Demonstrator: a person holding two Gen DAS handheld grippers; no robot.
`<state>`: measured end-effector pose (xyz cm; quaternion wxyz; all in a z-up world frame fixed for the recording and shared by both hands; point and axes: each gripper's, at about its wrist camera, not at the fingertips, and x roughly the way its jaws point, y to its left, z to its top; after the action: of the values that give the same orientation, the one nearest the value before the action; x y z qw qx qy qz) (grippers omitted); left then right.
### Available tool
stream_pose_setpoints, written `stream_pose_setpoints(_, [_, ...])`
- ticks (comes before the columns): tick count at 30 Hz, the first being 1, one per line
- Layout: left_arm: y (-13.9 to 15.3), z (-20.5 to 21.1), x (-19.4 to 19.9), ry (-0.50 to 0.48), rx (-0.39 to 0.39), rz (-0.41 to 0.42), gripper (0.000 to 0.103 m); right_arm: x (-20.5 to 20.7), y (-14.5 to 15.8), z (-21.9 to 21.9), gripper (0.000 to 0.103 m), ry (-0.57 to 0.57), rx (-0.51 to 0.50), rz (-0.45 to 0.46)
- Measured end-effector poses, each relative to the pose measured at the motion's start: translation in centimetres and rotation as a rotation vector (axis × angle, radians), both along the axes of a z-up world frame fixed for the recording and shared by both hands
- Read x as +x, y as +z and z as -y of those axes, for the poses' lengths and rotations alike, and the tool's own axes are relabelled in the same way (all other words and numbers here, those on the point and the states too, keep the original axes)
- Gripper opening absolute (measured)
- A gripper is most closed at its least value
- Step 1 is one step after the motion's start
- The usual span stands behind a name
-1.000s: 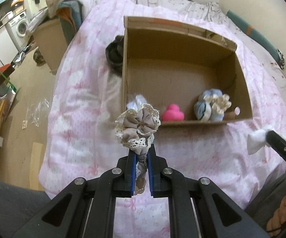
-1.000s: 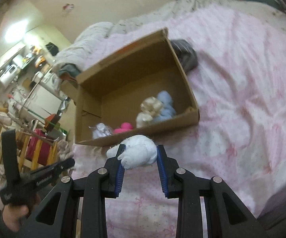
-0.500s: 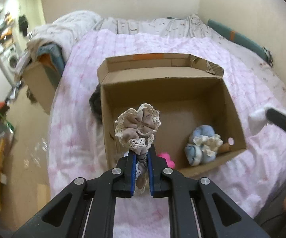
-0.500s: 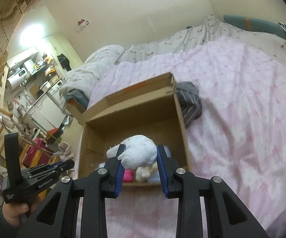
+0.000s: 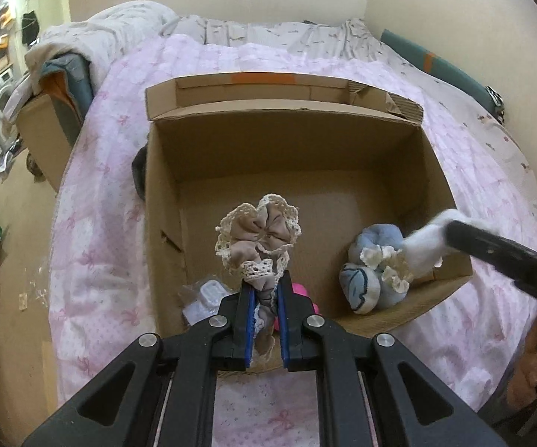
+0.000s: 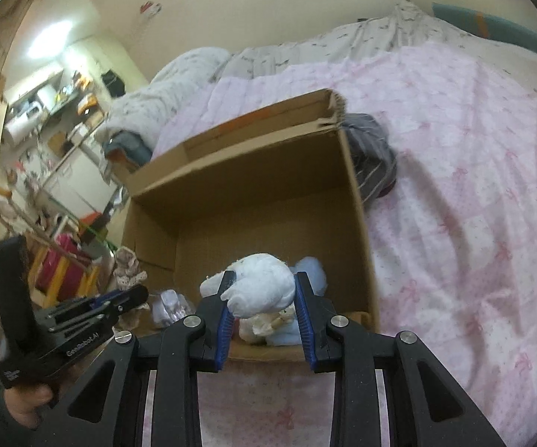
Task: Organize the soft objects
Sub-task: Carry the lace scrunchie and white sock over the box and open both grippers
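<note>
Left hand-held gripper (image 5: 264,320) is clamped tight on the tail of a beige lace-trimmed scrunchie (image 5: 259,238), whose ruffled head sticks up past the fingertips, above the near-left part of the open cardboard box (image 5: 283,141). Right hand-held gripper (image 6: 264,313) is partly closed, its blue pads pressing both sides of a white plush toy (image 6: 259,288), held over the box's near edge; in the left view the toy (image 5: 426,240) hangs over the near-right corner. The box sits on a bed with a pink bow-print quilt (image 5: 93,253). Inside the box: a blue and cream lace-trimmed soft bundle (image 5: 374,273) at near right, a pink soft item (image 5: 302,292) mostly hidden behind the left fingers, and a clear plastic-wrapped whitish item (image 5: 208,296) at near left. A dark striped garment (image 6: 372,156) lies on the quilt touching the box's outer wall.
</note>
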<state>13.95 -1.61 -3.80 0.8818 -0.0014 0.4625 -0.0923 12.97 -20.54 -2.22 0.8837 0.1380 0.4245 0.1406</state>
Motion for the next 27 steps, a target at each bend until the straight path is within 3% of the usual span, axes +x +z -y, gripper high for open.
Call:
stream_pose_setpoints(13, [-0.7, -0.6, 0.4, 0.035, -0.021, -0.002, 0.010, 0.4, -2.7, -1.9, 0.032, 0.030, -0.035, -0.075])
stream_pose_setpoints(27, [-0.3, -0.2, -0.3, 0.023, -0.002, 0.026, 0.013, 0.2, -1.9, -1.4, 0.032, 0.001, -0.043, -0.029])
